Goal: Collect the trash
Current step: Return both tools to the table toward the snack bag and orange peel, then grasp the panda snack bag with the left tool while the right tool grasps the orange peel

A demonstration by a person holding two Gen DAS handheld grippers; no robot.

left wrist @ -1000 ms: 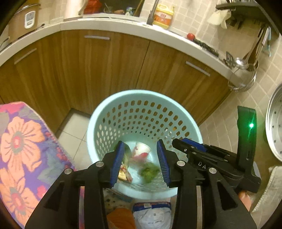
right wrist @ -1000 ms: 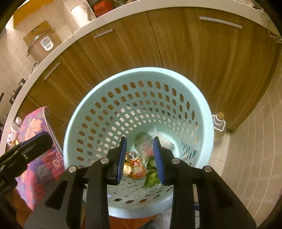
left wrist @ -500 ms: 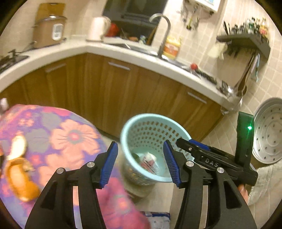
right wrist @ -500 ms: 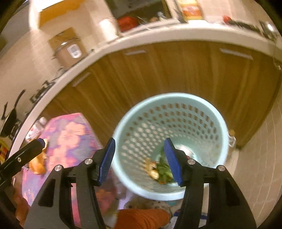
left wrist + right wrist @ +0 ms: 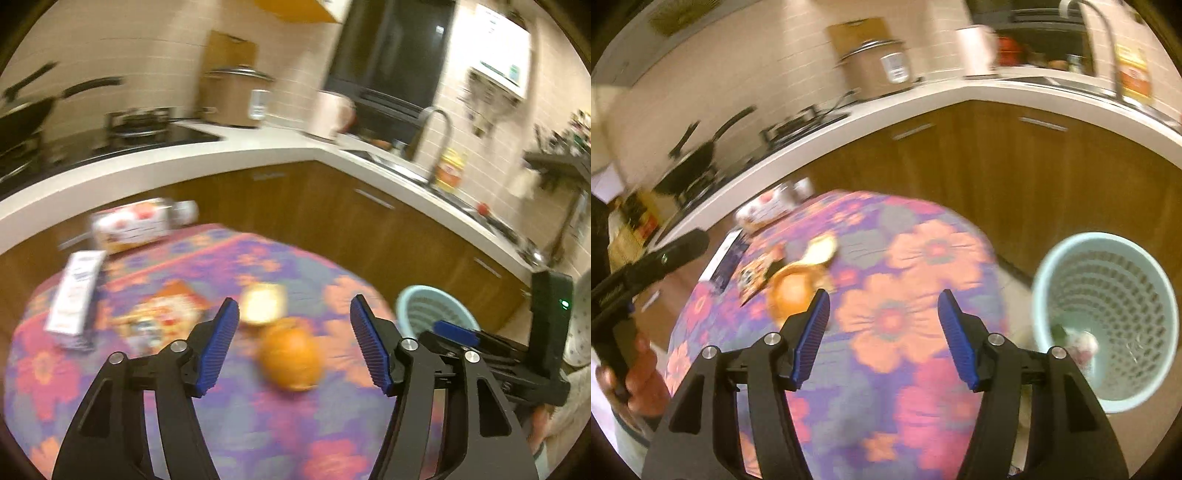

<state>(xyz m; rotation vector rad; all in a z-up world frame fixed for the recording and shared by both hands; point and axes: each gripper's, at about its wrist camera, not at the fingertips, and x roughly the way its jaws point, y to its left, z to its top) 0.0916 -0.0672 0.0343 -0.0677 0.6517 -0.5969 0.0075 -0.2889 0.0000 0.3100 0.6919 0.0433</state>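
Note:
Both views are motion-blurred. My left gripper [image 5: 293, 341] is open and empty above the flowered table [image 5: 258, 424], with an orange peel [image 5: 290, 354] lying between its fingers and a paler peel piece [image 5: 263, 303] just beyond. A snack wrapper [image 5: 162, 317], a white carton [image 5: 75, 299] and a lying bottle [image 5: 140, 223] rest further left. My right gripper [image 5: 882, 334] is open and empty over the table [image 5: 912, 258]; the orange peel [image 5: 792, 291] is by its left finger. The pale blue basket [image 5: 1108, 317] holds trash at the right.
The basket also shows in the left wrist view [image 5: 434, 314], on the floor beside the table. Wooden cabinets [image 5: 1052, 177] under a white counter [image 5: 166, 162] curve behind. A pan, stove, rice cooker [image 5: 234, 96] and sink tap stand on the counter.
Both grippers have swung up and left from over the basket to over the table, and both have opened wider. The basket now sits off to the right.

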